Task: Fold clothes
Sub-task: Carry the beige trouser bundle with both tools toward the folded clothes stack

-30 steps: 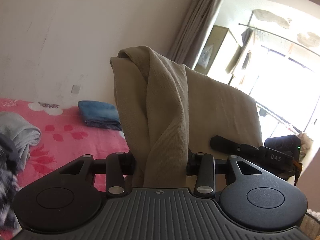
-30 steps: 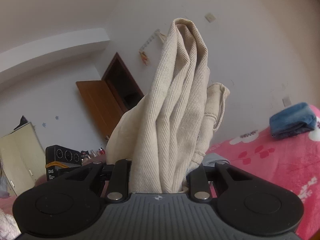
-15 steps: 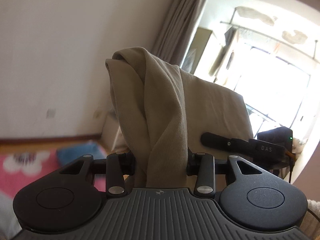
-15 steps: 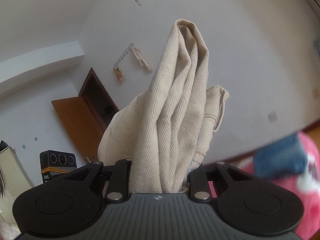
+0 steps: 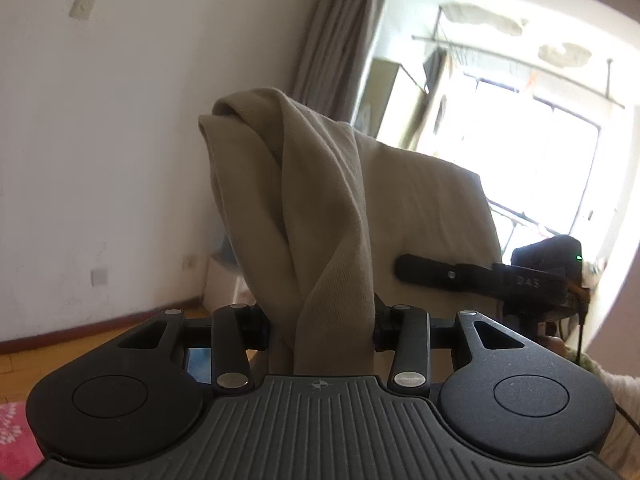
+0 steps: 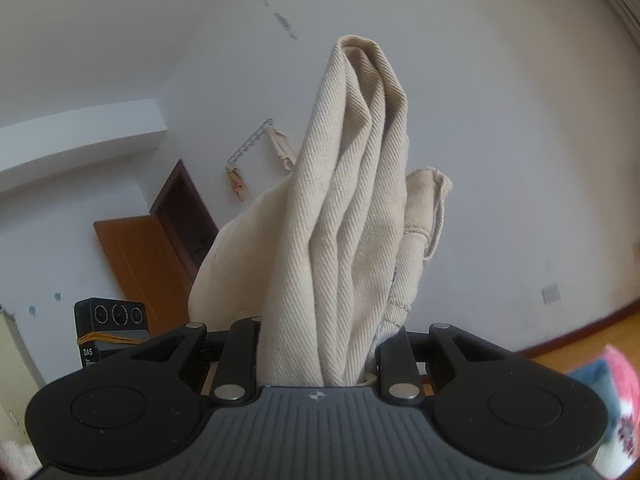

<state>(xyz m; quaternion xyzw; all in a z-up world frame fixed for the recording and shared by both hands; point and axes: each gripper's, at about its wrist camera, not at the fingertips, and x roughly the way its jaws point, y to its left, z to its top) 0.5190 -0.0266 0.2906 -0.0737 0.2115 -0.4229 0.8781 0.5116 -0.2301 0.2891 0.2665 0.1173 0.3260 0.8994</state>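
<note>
A bare white wall [image 5: 120, 140] and wood floor [image 5: 24, 364] lie open ahead. The beige garment [image 5: 320, 216] stretches between both tools, bunched ends standing up. The left gripper [image 5: 322, 332] and right gripper [image 6: 318, 354] each pinch its cloth.

Left hand-held gripper [image 5: 322, 332] and right hand-held gripper [image 6: 318, 356] both clamped.
</note>
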